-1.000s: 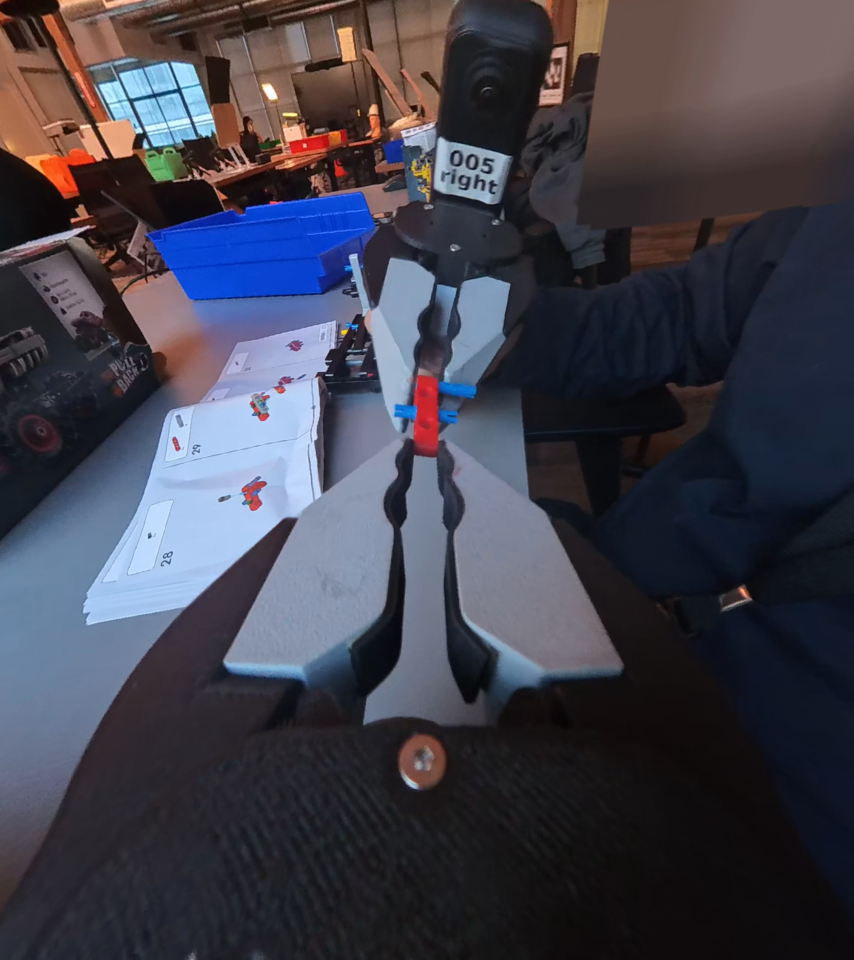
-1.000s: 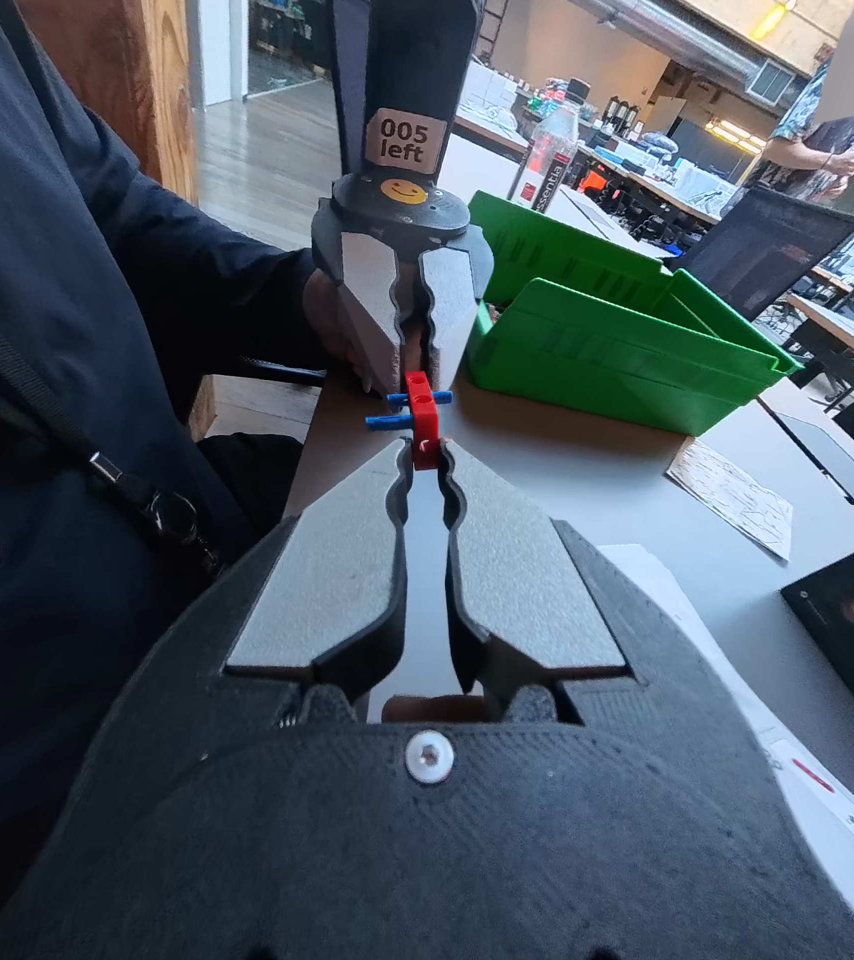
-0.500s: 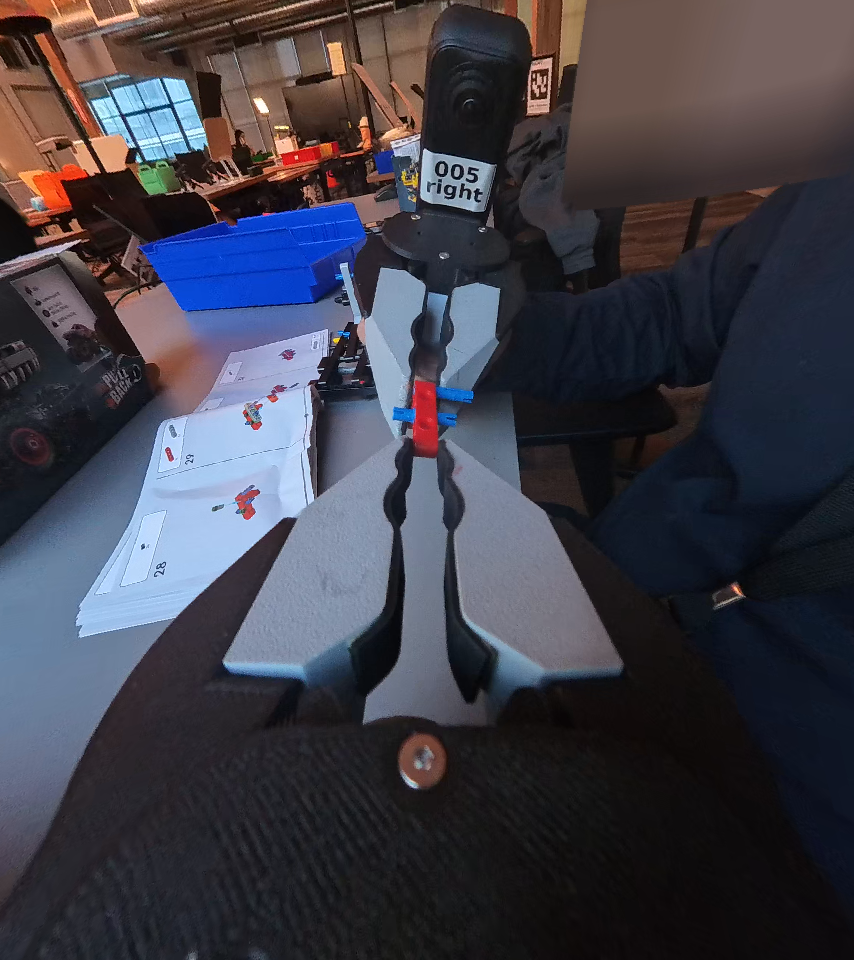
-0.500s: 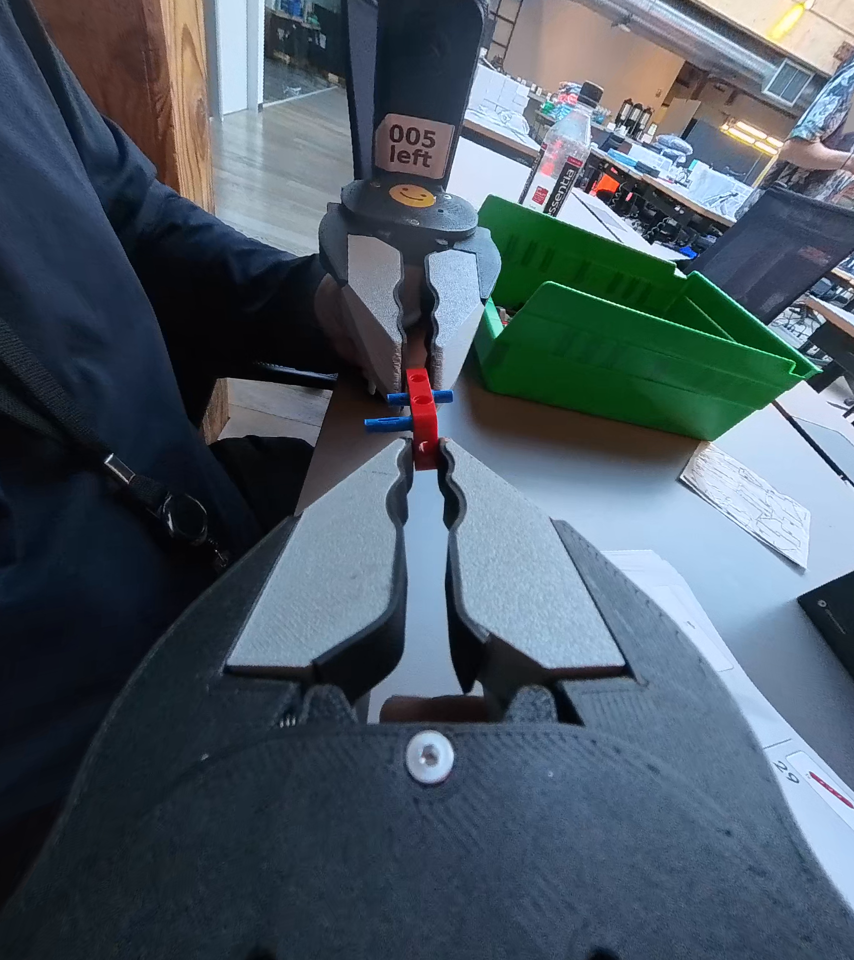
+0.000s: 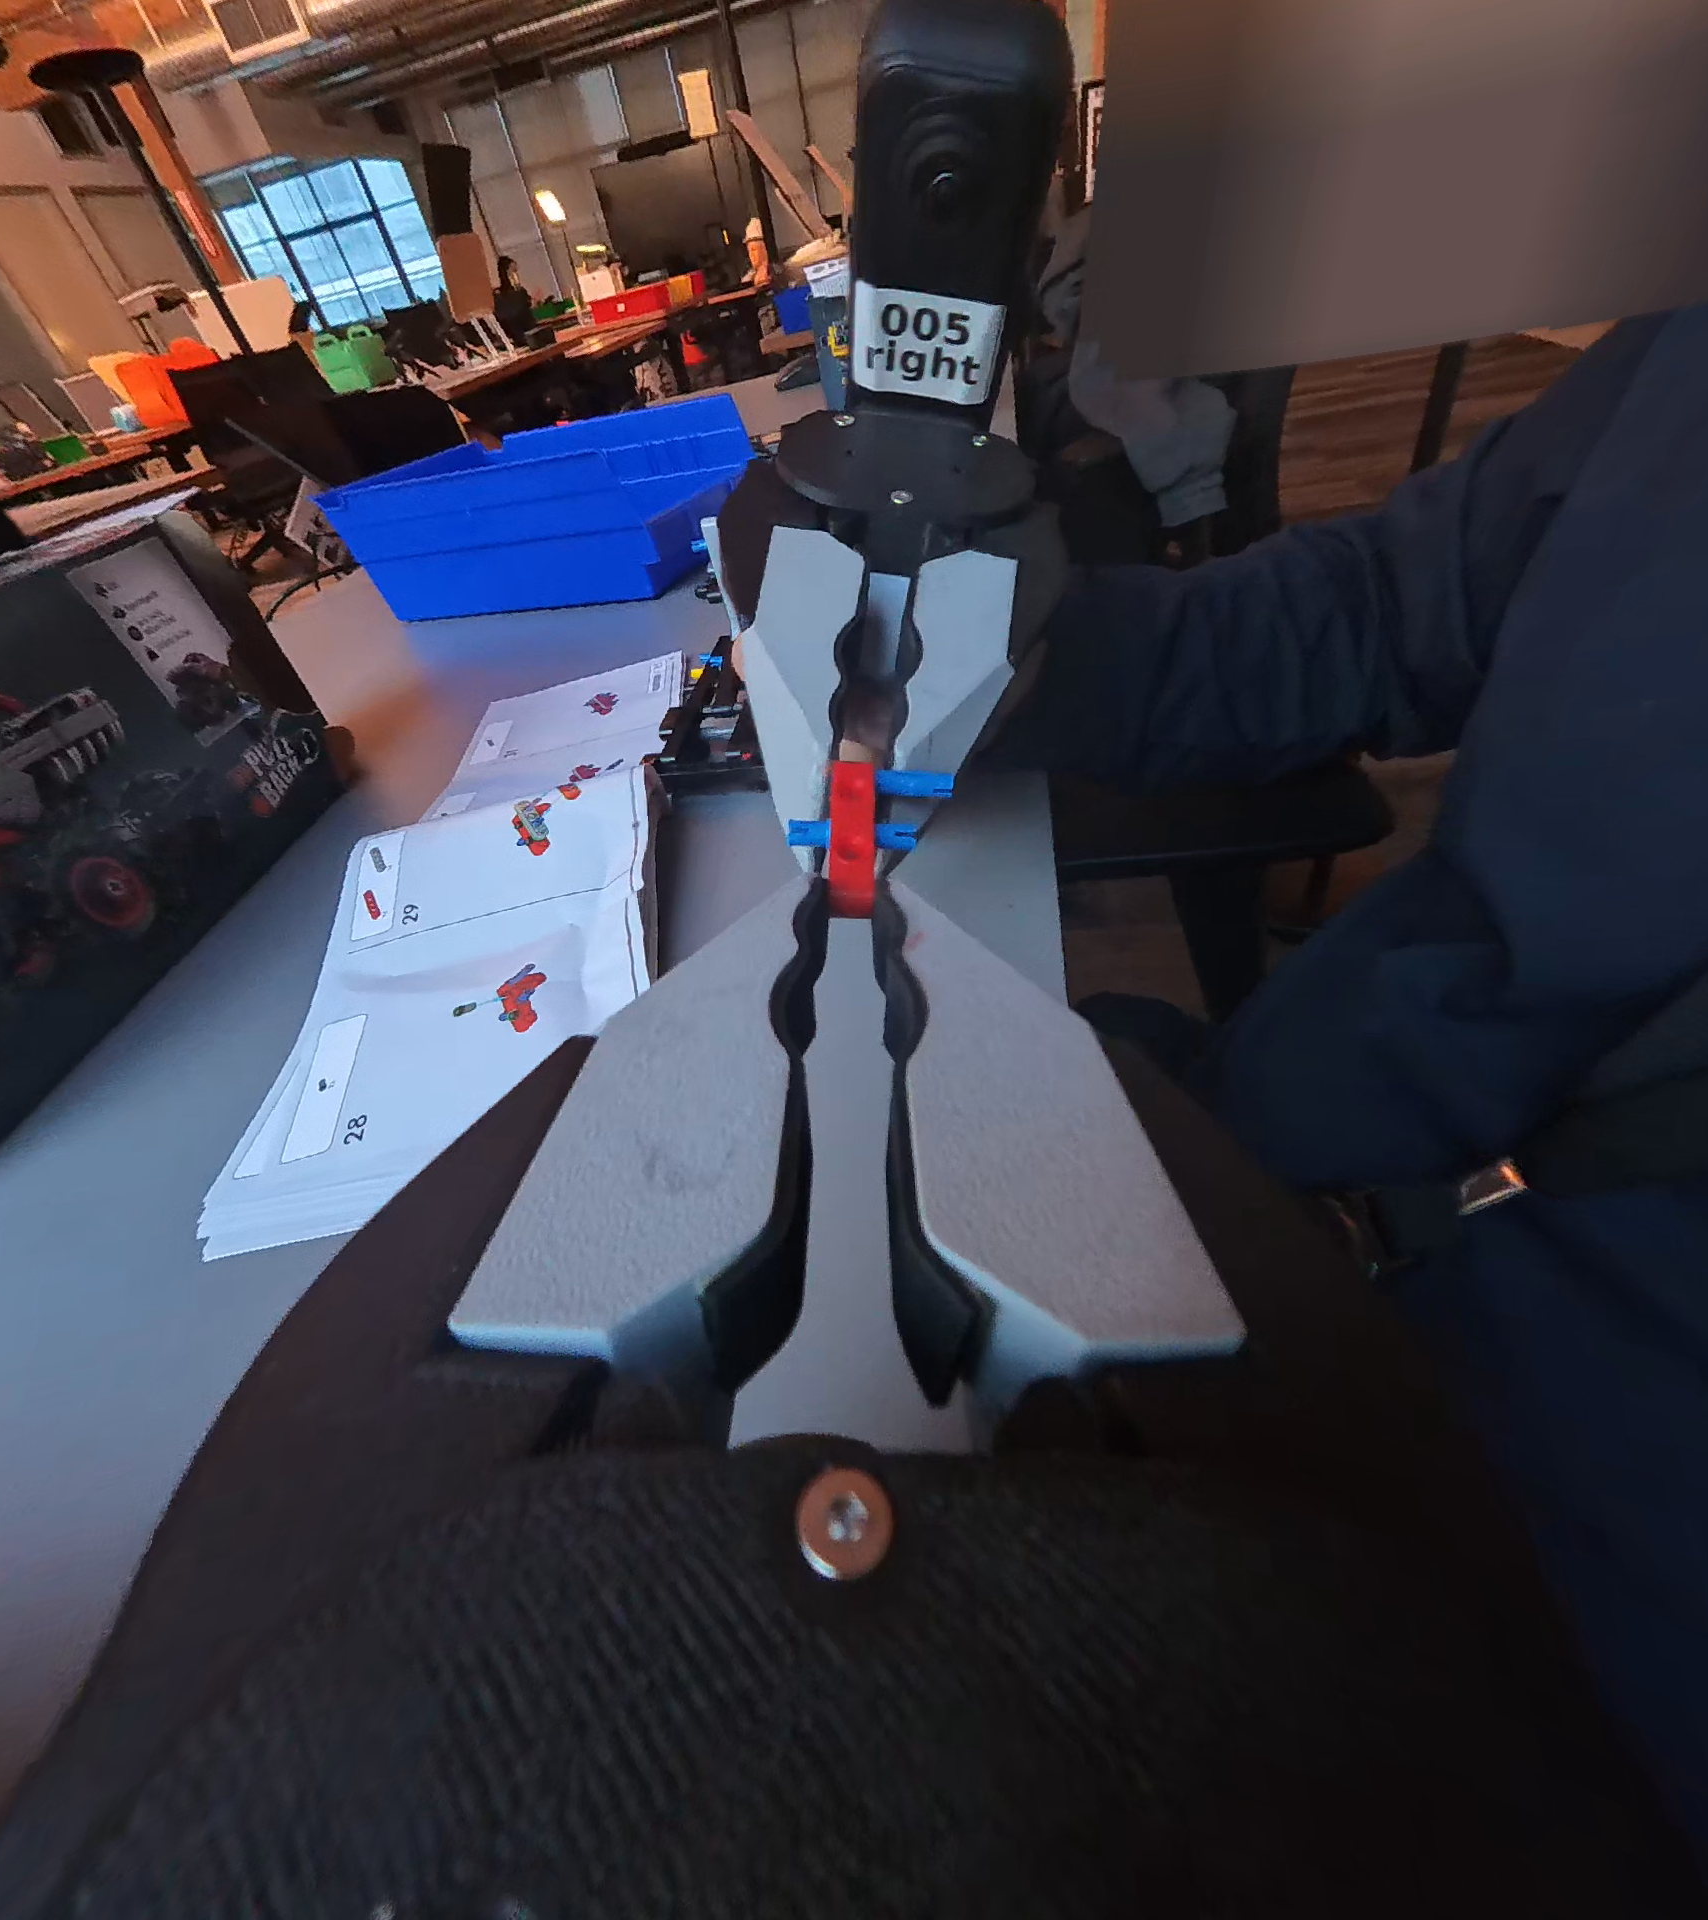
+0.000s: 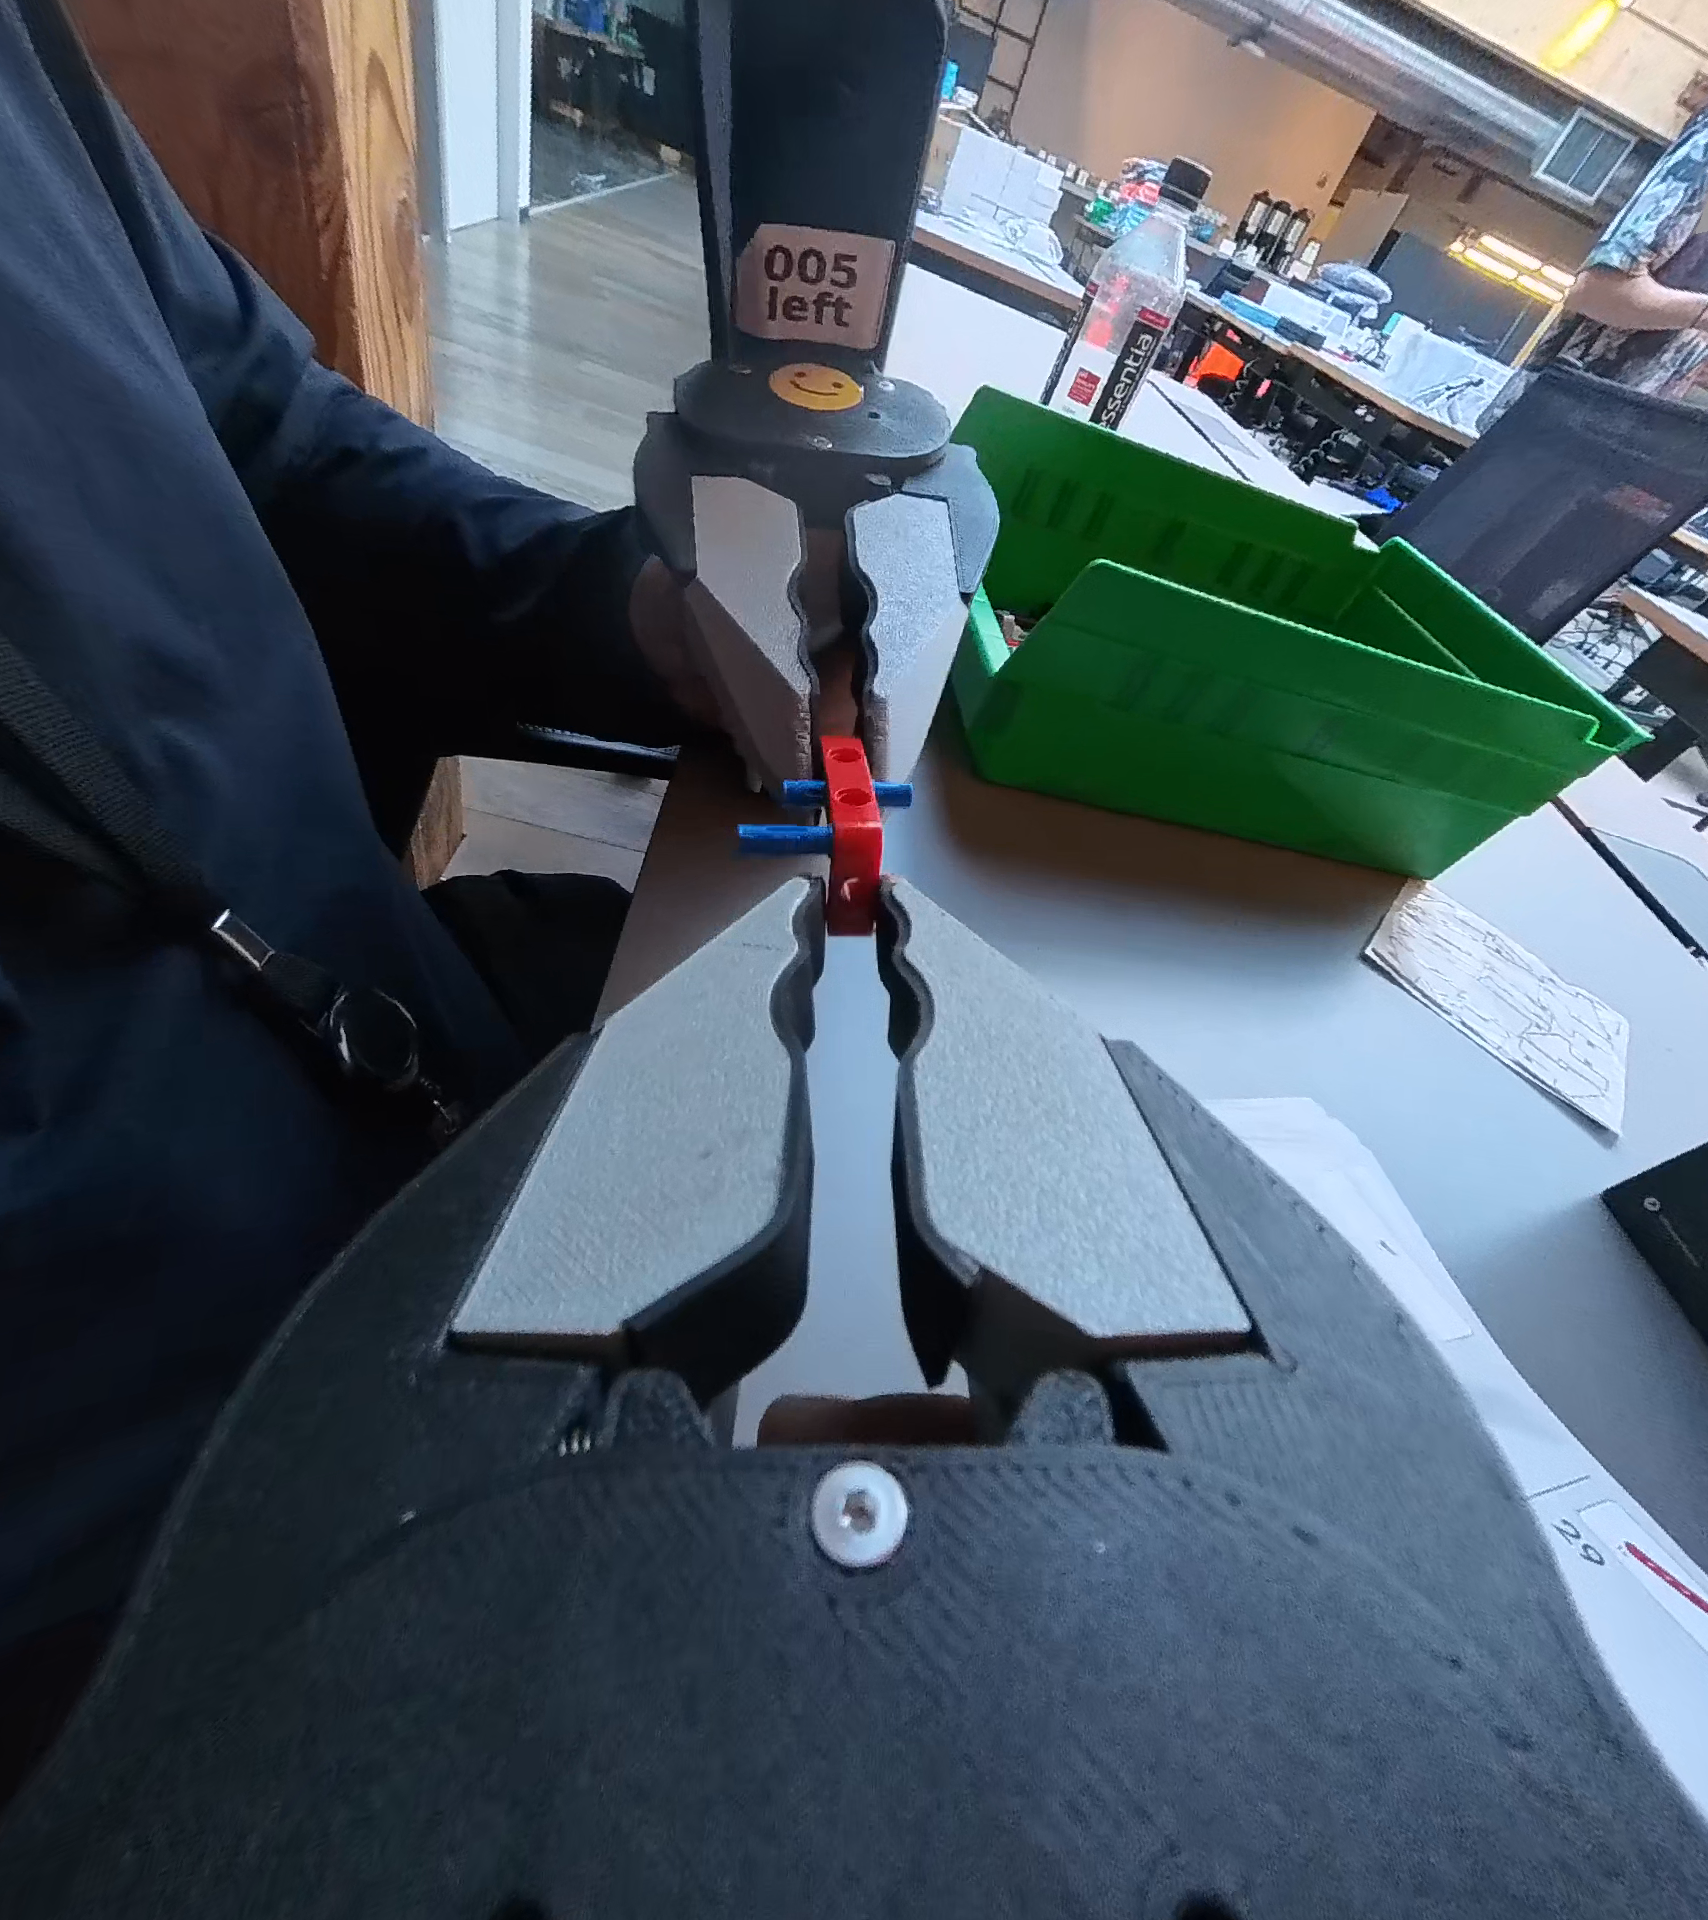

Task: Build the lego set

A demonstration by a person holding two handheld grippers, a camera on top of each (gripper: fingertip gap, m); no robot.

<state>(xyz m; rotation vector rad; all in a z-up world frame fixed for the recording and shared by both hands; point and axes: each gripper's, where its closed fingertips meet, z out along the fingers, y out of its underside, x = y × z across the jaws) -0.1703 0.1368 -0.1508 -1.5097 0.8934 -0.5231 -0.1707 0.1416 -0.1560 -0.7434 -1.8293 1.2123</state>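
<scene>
A small red Lego beam (image 5: pixel 850 831) with two blue pins (image 5: pixel 912 781) through it is held in the air above the table's near edge. My left gripper (image 5: pixel 850 899) is shut on its near end in the left wrist view. My right gripper (image 5: pixel 858 764) faces it tip to tip and grips the beam's other end. In the right wrist view the right gripper (image 6: pixel 850 899) is shut on the near end of the red beam (image 6: pixel 852 821), and the left gripper (image 6: pixel 834 743) closes on its far end. A blue pin (image 6: pixel 777 834) sticks out to the left.
An open instruction booklet (image 5: pixel 476 956), the set's box (image 5: pixel 50 810), a blue bin (image 5: pixel 538 520) and a black Lego assembly (image 5: pixel 715 727) lie on the grey table. A green bin (image 6: pixel 1245 665), a bottle (image 6: pixel 1130 312) and a sticker sheet (image 6: pixel 1504 1018) are on the other side. Both grippers' tips are close together, under 4 cm apart.
Both grippers keep hold of the red beam. The pair has drifted only slightly, and the beam and pins sit the same between the tips.
</scene>
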